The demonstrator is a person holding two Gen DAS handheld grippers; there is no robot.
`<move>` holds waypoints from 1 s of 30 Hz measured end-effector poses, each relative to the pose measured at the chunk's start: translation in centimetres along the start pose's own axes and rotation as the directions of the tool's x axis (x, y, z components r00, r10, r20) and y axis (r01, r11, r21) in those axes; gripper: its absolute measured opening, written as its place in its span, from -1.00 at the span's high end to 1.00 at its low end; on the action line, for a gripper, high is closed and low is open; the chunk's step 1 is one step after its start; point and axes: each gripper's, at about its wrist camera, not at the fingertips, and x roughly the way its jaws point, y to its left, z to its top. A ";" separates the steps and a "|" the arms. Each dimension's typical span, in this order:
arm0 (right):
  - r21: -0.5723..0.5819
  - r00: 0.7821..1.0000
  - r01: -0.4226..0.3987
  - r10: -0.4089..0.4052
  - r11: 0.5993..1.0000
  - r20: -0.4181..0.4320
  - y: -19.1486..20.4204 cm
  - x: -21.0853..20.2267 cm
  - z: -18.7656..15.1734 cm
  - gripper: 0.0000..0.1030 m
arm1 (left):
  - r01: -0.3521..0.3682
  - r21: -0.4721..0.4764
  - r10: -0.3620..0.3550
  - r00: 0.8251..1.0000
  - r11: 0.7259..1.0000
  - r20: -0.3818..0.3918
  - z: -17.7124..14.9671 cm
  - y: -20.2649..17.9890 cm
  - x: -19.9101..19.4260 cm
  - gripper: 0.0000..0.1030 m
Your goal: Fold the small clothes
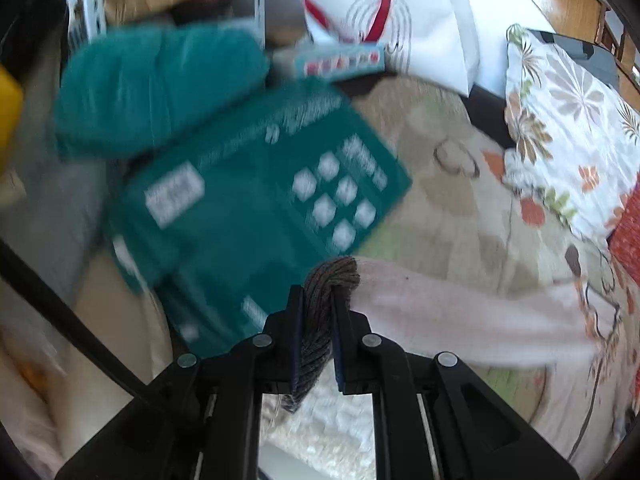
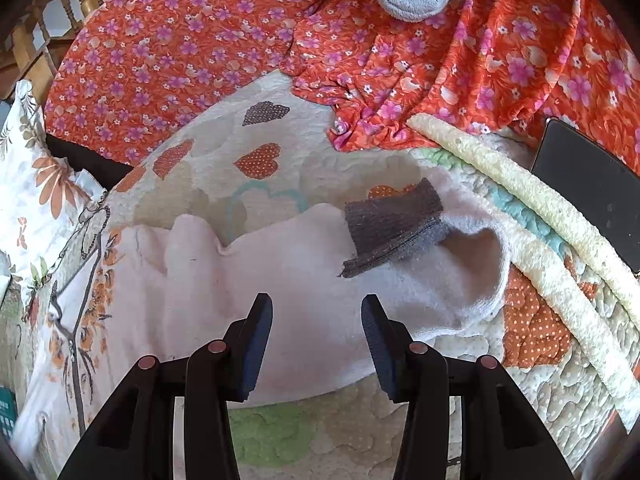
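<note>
The left tool [image 1: 316,336] is clamped on the brown ribbed cuff [image 1: 332,280] of a pale pink sock [image 1: 460,320], whose body is seen trailing away to the right above the quilted bed cover [image 1: 432,128]. In the right wrist view, the right tool [image 2: 316,344] is held with its jaws apart and nothing between them, over the near part of the sock [image 2: 280,280], which is spread flat on the quilt [image 2: 224,160]. Just beyond it a cream towel strip [image 2: 520,192] is laid. Farther back an orange floral sheet [image 2: 200,40] is draped. A teal box [image 1: 256,208] is seen at the bed's far left.
</note>
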 end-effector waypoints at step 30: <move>-0.030 0.975 -0.222 0.223 0.975 0.023 0.3 -2.3 0.8 0.02 | 0.752 0.357 -0.585 0.657 0.554 -0.475 -19.7 -49.6 -5.2 -0.10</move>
